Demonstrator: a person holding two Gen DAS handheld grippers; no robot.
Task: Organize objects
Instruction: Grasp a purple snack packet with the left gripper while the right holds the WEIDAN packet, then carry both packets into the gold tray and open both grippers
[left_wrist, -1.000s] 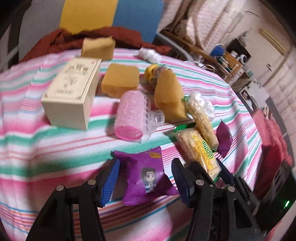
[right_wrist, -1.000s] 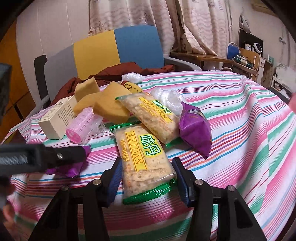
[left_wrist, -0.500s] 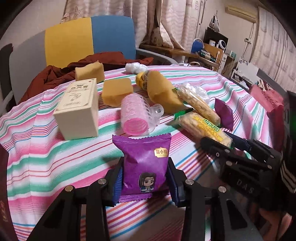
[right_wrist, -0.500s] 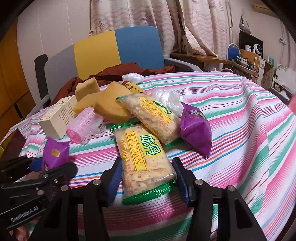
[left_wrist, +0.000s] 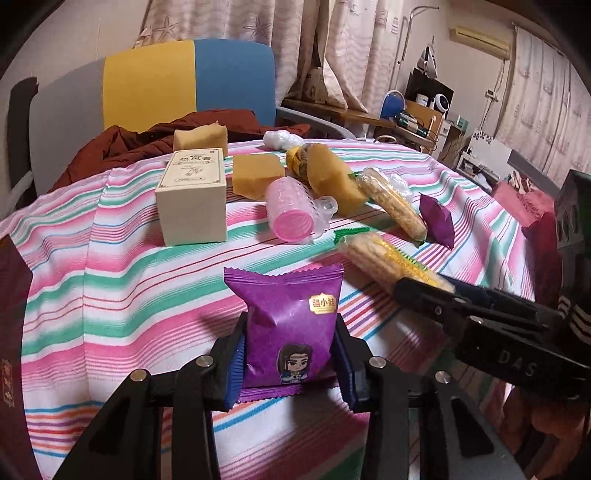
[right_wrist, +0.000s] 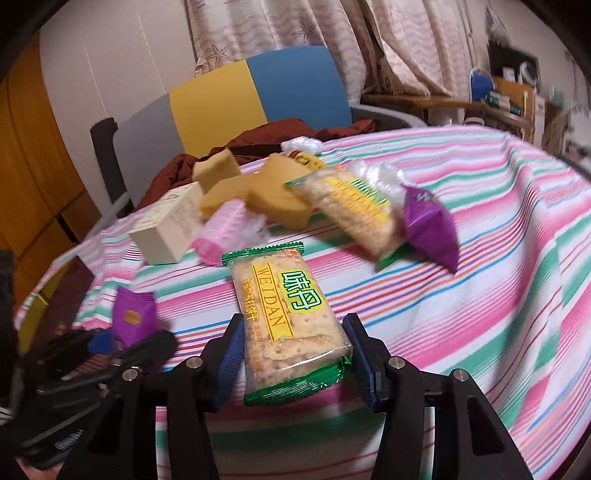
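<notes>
My left gripper (left_wrist: 288, 363) is shut on a purple snack packet (left_wrist: 288, 328) and holds it upright above the striped tablecloth (left_wrist: 110, 295). My right gripper (right_wrist: 293, 356) is shut on a green-edged WEIDAN cracker packet (right_wrist: 288, 317), lifted off the cloth. The right gripper also shows at the right of the left wrist view (left_wrist: 480, 317), with the cracker packet (left_wrist: 388, 262) in it. The left gripper with its purple packet (right_wrist: 131, 317) shows at the lower left of the right wrist view.
On the table lie a cream box (left_wrist: 192, 195), yellow sponges (left_wrist: 255, 173), a pink roller (left_wrist: 290, 210), a second cracker packet (left_wrist: 395, 206) and a second purple packet (left_wrist: 436, 218). A yellow and blue chair (left_wrist: 184, 85) with a brown cloth stands behind.
The left gripper closed on the purple packet and lifted it. The right gripper closed on the cracker packet and raised it off the cloth, with the view tilting.
</notes>
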